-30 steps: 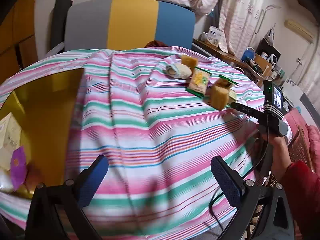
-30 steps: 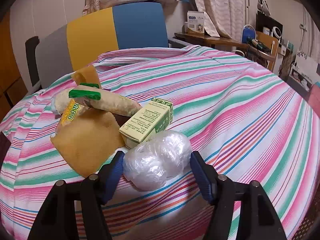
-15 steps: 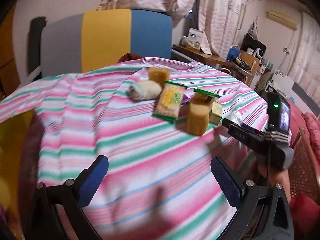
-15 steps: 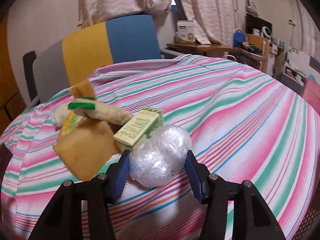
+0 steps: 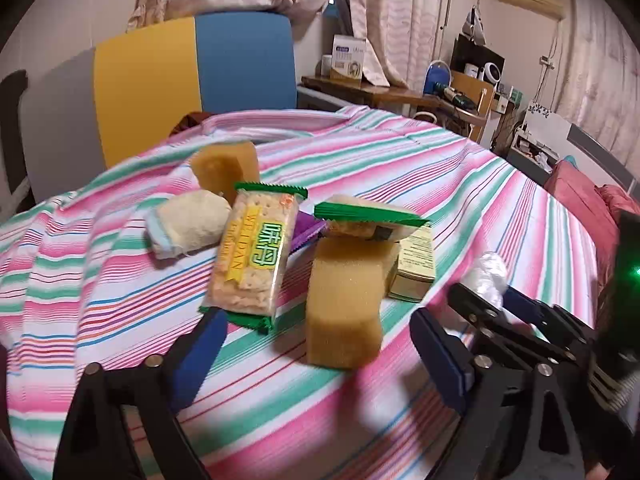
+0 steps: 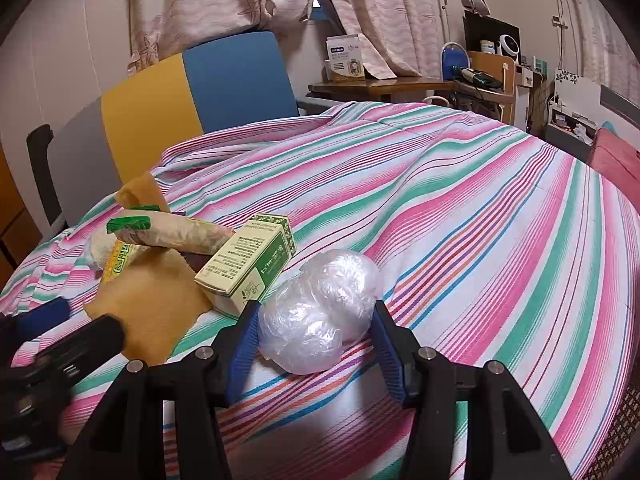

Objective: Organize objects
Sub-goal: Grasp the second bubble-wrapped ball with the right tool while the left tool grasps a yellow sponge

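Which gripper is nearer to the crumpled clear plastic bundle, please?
Right. The right gripper straddles the crumpled clear plastic bundle, fingers either side. The left gripper hangs open before the tan sponge block, beside it.

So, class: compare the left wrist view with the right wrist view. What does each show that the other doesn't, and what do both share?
Only the left wrist view shows the cracker packet's printed front and a purple wrapper behind it. Only the right wrist view shows the right gripper closed around the plastic-wrapped ball. Both show the green-and-cream box, the sponge and the striped tablecloth.
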The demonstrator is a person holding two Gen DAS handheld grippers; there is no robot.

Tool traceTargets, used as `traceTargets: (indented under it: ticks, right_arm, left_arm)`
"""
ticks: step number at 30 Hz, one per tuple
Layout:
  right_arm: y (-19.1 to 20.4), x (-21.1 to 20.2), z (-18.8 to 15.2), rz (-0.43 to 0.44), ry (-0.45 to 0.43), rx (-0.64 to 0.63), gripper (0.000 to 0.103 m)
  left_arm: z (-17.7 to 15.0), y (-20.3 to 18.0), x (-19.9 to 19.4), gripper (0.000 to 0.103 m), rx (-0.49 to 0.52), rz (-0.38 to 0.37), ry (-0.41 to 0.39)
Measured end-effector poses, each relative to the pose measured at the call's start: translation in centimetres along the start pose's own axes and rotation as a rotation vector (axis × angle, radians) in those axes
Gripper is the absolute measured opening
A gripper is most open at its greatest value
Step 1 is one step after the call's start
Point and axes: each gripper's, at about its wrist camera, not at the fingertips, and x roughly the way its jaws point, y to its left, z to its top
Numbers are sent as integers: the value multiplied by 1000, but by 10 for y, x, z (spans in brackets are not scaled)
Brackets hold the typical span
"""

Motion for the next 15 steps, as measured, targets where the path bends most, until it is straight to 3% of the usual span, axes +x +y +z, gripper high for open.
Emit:
traceTargets:
  ticks: [3,6,7,15]
  right_arm:
    - [0,1,0,-6,2,1,55]
    - [0,1,-1,-5,3,3,55]
    - [0,1,0,-5,3,4,55]
    - [-1,0,-1,3,0,6,55]
  left_arm:
    - [-1,0,17,77,-7,0,42]
    - [-2,1,21,56,-8,-35,53]
    - [-3,-1,18,43,5,-56,37]
    - [-25,-8,-9,40,72,-39,-27]
